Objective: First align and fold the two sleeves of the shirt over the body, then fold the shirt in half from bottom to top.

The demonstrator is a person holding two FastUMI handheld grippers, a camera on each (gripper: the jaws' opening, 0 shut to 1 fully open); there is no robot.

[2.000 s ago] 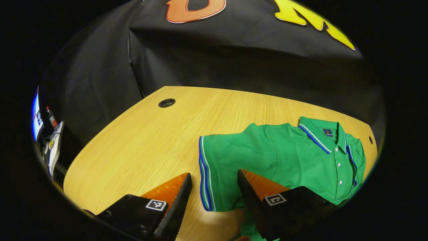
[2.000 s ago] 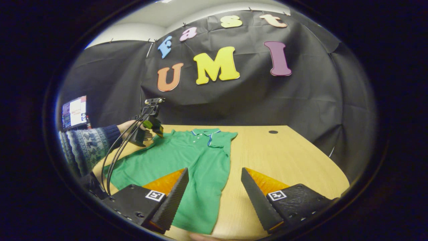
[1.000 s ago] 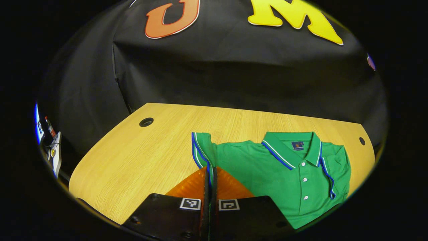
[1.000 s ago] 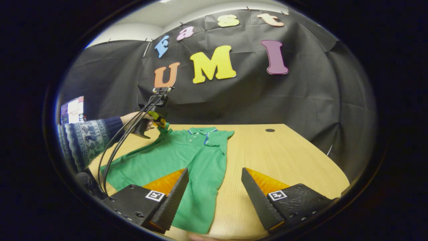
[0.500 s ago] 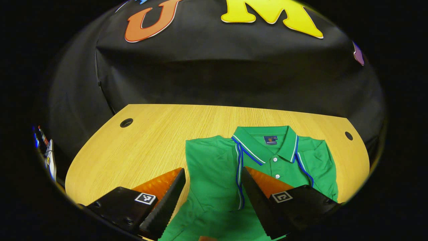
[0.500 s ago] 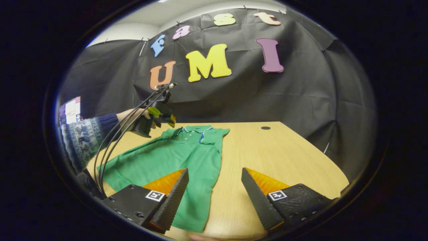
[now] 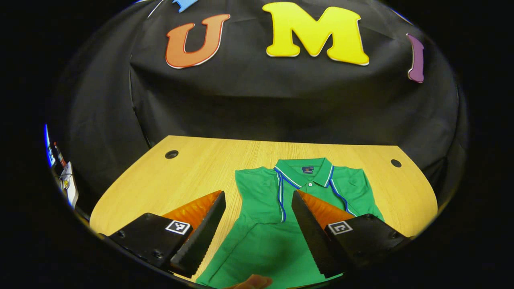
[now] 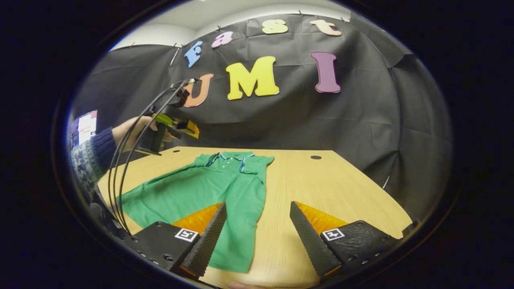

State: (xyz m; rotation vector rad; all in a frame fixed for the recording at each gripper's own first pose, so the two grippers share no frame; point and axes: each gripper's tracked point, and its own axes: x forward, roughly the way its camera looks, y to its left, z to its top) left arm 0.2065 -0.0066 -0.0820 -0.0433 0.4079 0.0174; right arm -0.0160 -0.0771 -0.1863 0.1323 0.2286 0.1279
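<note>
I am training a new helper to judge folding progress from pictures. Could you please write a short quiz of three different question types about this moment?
1. True or false: the left gripper is shut on the cloth of the green shirt.
2. Multiple choice: how does the blue-striped sleeve lie? A) spread out on the wooden table B) folded over the shirt's body C) hanging off the table's edge
3. Fill in: in the right gripper view, the right gripper is ____, with its fingers over the shirt's near edge and the table.

Key: 1 false, it is open and holds nothing; 2 B; 3 open.
</note>
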